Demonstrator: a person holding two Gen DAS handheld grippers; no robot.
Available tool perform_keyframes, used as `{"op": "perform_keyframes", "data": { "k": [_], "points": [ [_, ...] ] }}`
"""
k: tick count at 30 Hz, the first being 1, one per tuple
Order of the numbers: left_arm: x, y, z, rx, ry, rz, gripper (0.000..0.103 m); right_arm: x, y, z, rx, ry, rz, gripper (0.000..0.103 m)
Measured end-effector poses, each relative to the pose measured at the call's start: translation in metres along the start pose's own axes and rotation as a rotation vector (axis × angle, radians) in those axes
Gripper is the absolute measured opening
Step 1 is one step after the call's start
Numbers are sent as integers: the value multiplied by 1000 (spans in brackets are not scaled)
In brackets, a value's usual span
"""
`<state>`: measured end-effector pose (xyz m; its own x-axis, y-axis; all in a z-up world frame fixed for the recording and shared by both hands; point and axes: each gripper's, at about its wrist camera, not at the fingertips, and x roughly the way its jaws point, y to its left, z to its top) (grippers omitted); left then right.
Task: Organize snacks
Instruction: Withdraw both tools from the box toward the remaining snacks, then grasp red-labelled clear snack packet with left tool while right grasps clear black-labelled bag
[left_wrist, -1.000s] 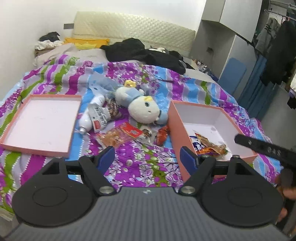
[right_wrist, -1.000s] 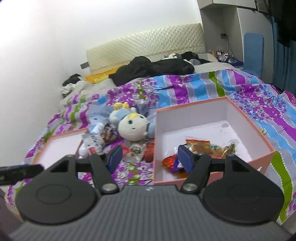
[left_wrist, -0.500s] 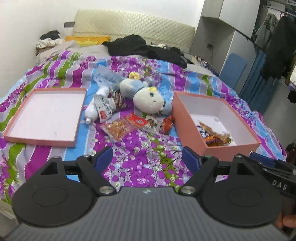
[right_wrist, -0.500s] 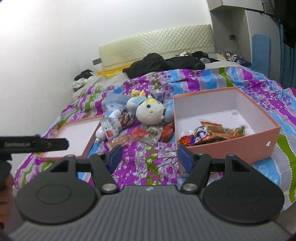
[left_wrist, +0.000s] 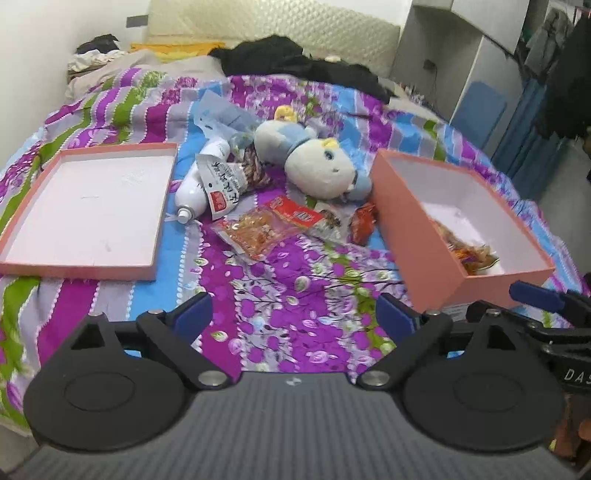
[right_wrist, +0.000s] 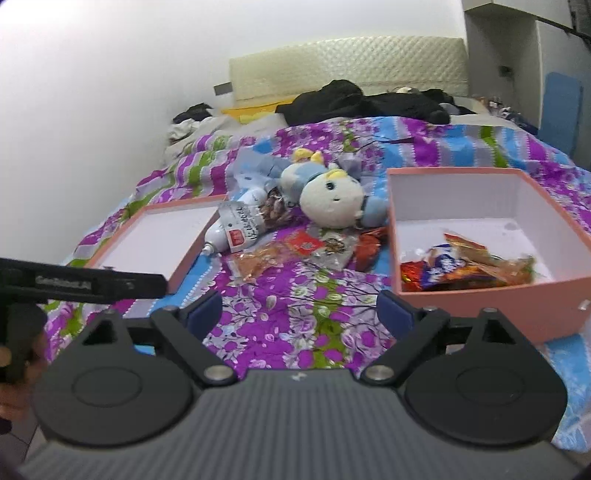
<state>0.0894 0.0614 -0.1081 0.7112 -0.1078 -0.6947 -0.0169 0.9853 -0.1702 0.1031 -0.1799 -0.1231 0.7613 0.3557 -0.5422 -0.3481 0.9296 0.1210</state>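
Loose snack packets lie mid-bed: an orange clear packet (left_wrist: 255, 232) (right_wrist: 258, 258), a red-labelled one (left_wrist: 295, 214) (right_wrist: 304, 242), a dark red one (left_wrist: 363, 225) (right_wrist: 371, 243). The pink box (left_wrist: 417, 240) (right_wrist: 491, 310) on the right holds several snacks (right_wrist: 465, 267). My left gripper (left_wrist: 293, 314) hovers near the bed's front edge, jaws opening, nothing between them. My right gripper (right_wrist: 301, 312) is level with it, jaws opening too, also empty. Each gripper shows at the edge of the other's view.
The pink lid (left_wrist: 88, 206) (right_wrist: 162, 236) lies upturned on the left. A plush doll (left_wrist: 321, 166) (right_wrist: 336, 195), a white bottle (left_wrist: 195, 188) and a printed bag (left_wrist: 221, 181) lie behind the snacks. Dark clothes (left_wrist: 295, 62) cover the bed's far end.
Both grippers have pulled back from the box and snacks and sunk toward the bed's front edge. Their jaws have spread wider. The snacks and box have not moved.
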Motion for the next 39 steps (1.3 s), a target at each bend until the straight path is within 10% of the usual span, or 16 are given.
{"op": "perform_keyframes", "data": {
  "k": [18, 39],
  "points": [
    [180, 49, 94, 196, 86, -66, 96, 180, 10, 16, -150, 120, -50, 76],
    [313, 73, 84, 229, 255, -82, 83, 309, -6, 16, -265, 255, -105, 69]
  ]
}}
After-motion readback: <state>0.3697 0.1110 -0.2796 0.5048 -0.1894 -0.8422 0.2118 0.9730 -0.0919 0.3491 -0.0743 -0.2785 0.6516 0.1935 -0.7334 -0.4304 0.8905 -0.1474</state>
